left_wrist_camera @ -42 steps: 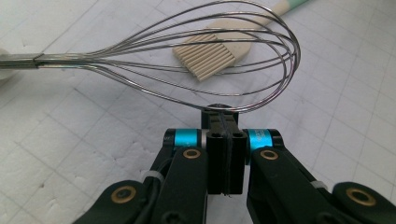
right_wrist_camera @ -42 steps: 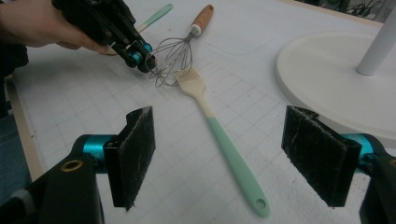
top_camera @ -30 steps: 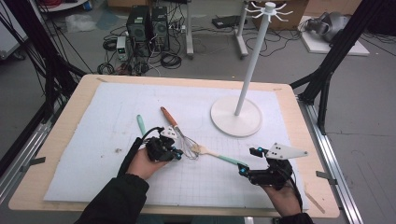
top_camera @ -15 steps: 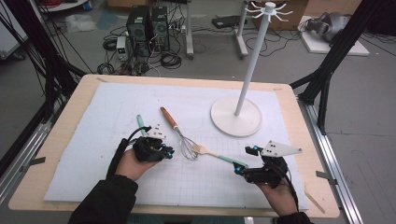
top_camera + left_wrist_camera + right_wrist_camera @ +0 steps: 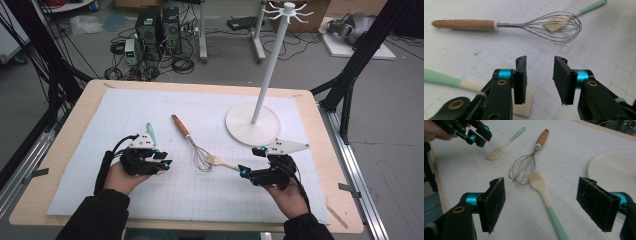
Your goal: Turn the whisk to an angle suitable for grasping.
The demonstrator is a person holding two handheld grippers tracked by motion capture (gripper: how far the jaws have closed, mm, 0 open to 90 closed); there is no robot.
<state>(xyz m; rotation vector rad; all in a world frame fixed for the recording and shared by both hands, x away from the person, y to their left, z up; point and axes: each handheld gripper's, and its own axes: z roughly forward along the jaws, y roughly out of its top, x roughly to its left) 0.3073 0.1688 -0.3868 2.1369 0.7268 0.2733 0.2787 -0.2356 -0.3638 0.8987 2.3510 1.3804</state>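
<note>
so the work in hand sits around three kitchen tools on the white gridded mat (image 5: 100, 150), and the one squarely ahead of the right gripper (image 5: 554, 206) is the pastry brush (image 5: 544, 195), lying near the middle of the table with its pale bristle head tucked against the wire loops of the whisk (image 5: 192, 145) and its mint handle running toward the near right. it looks light and stiff along the handle, soft only at the bristles, and probably a little slick, so the mint handle well back from the head seems the place to pinch it; a grip near the bristles would likely snag the whisk wires. the right gripper's jaws stand wide apart with nothing between them, the brush handle lying on the mat beyond them. the left gripper (image 5: 540, 80) has just been opening its jaws and they hold nothing; under and just behind them lies the spatula (image 5: 454, 81), cream blade at the near side, mint handle going off to the left. in the high view the left gripper (image 5: 150, 162) hovers at the near left, right beside that spatula (image 5: 149, 131). the whisk, with its wooden handle pointing far and left, is springy at the cage and may roll or drag along if the brush is lifted carelessly. to the far right stands the white hook stand (image 5: 260, 90) on its round base, apart from the tools.
</note>
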